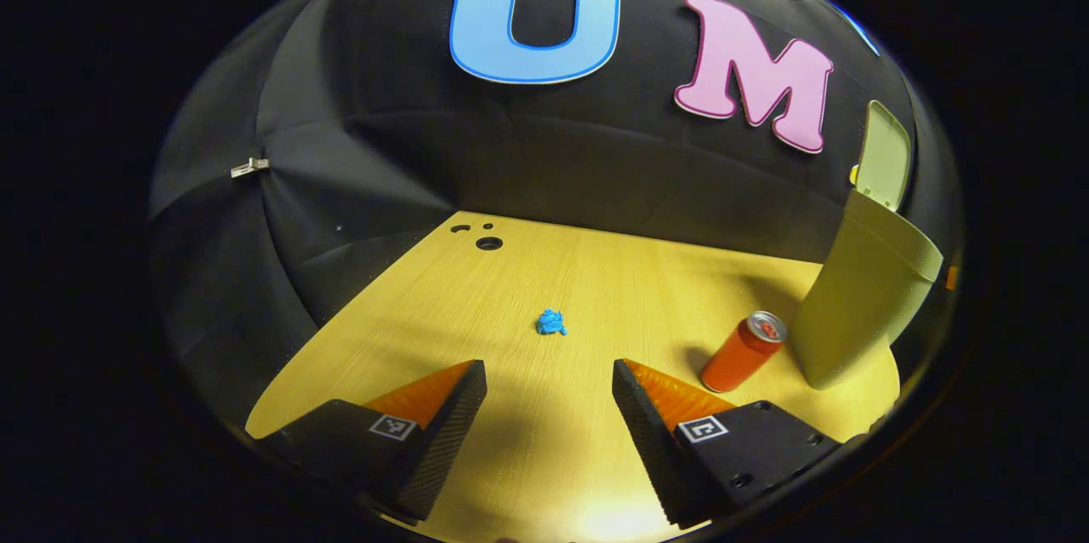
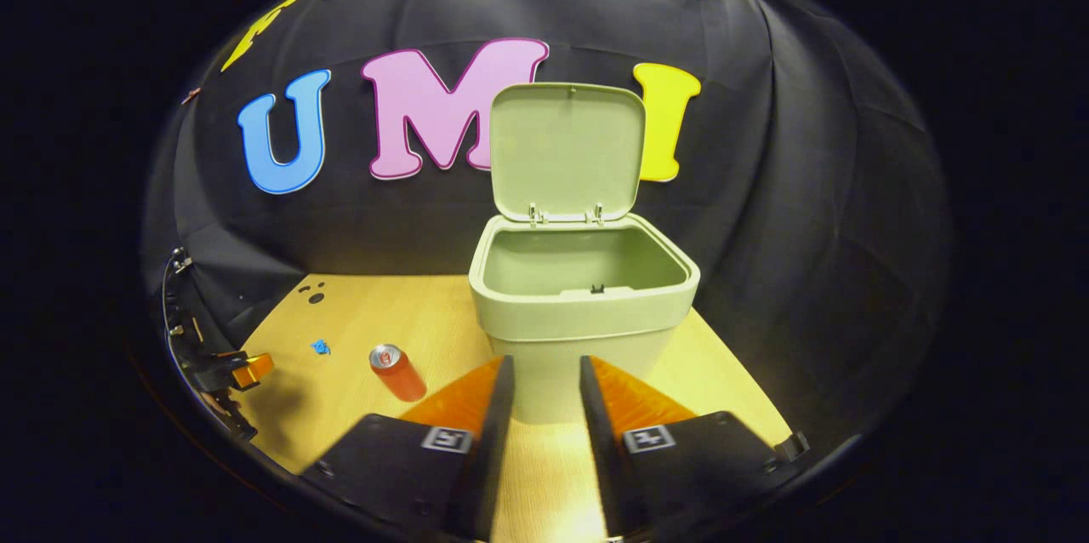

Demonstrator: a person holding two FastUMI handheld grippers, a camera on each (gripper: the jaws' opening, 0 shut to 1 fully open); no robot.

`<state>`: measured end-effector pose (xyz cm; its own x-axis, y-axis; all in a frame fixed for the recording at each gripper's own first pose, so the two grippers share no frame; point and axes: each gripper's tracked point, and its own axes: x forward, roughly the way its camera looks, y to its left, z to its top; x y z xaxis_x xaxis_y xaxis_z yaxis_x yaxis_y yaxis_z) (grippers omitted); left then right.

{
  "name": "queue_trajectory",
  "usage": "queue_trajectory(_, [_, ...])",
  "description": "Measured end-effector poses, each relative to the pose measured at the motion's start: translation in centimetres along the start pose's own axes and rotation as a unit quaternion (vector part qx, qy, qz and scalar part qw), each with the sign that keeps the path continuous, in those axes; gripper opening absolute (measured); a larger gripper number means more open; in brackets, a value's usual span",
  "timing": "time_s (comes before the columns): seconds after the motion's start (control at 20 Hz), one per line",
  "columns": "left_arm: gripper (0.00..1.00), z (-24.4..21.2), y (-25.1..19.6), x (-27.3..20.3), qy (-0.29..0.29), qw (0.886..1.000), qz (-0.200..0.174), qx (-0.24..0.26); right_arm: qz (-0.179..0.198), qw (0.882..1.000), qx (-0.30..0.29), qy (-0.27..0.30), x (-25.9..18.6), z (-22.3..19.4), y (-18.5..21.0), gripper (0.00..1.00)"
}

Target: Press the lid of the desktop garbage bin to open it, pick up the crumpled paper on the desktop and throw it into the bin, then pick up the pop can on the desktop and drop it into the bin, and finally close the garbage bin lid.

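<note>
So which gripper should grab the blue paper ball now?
Probably the left gripper: it's open, and the paper lies straight ahead between its fingers. The right gripper faces the open bin.

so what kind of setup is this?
Looks like a staged recording booth, not a real room: black cloth wall behind a small wooden desktop, with just a green bin, lid up, a pop can and crumpled blue paper.
</note>
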<state>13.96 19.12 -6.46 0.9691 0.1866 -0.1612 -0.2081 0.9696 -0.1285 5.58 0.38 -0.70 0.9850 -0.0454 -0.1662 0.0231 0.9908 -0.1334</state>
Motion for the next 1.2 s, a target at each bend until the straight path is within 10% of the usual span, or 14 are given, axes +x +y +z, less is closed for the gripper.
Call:
queue_trajectory(0.2, [0.95, -0.1, 0.1, 4.1, 0.006, 1.0, 0.002, 0.004, 0.005, 1.0, -0.014, 0.027, 0.8, -2.0, 0.2, 1.0])
queue_trajectory(1.2, [0.95, -2.6, -0.8, 19.4, 0.067, 0.997, 0.013, 0.044, 0.054, 0.988, -0.045, 0.138, 3.0, -11.3, 2.9, 0.99])
